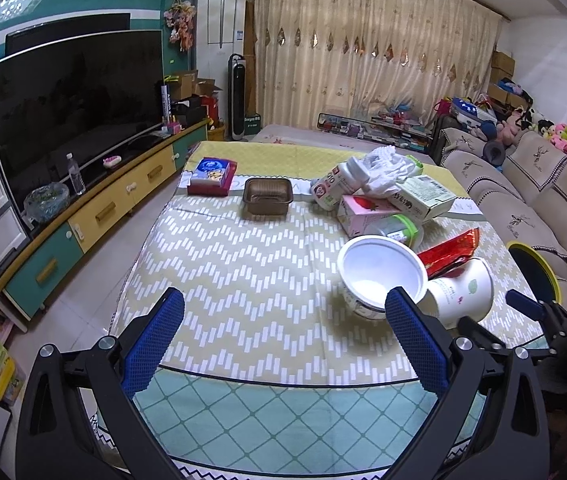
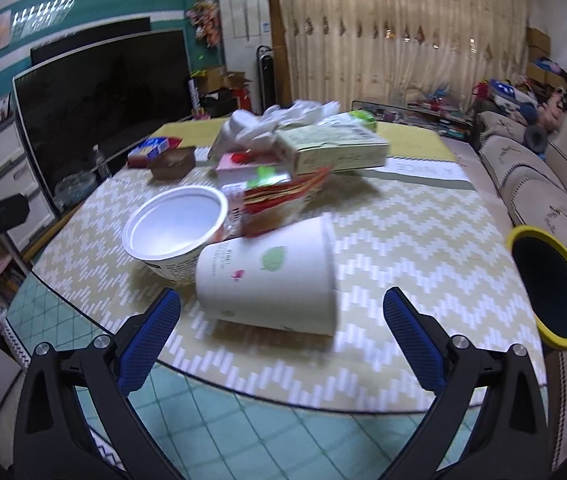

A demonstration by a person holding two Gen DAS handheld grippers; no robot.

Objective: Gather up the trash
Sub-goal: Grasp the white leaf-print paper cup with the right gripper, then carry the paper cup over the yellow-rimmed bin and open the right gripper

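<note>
A pile of trash lies on the patterned table [image 1: 243, 264]: a white noodle bowl [image 1: 381, 270], a paper cup on its side [image 1: 461, 292], a red wrapper [image 1: 449, 250], a pink carton [image 1: 363, 210], a green-white box [image 1: 423, 196], a white bottle [image 1: 335, 186] and crumpled white plastic [image 1: 387, 168]. My left gripper [image 1: 283, 308] is open and empty, left of the bowl. My right gripper [image 2: 281, 308] is open, with the paper cup [image 2: 267, 280] just ahead between its fingers, untouched. The bowl [image 2: 175, 232] sits left of the cup. A yellow-rimmed bin [image 2: 547, 284] stands at the table's right.
A brown plastic tray [image 1: 268, 196] and a red-blue box [image 1: 211, 176] sit at the table's far left. A TV [image 1: 75, 96] on a cabinet stands left, a sofa [image 1: 531, 200] right. The right gripper shows at the right edge of the left wrist view [image 1: 523, 304].
</note>
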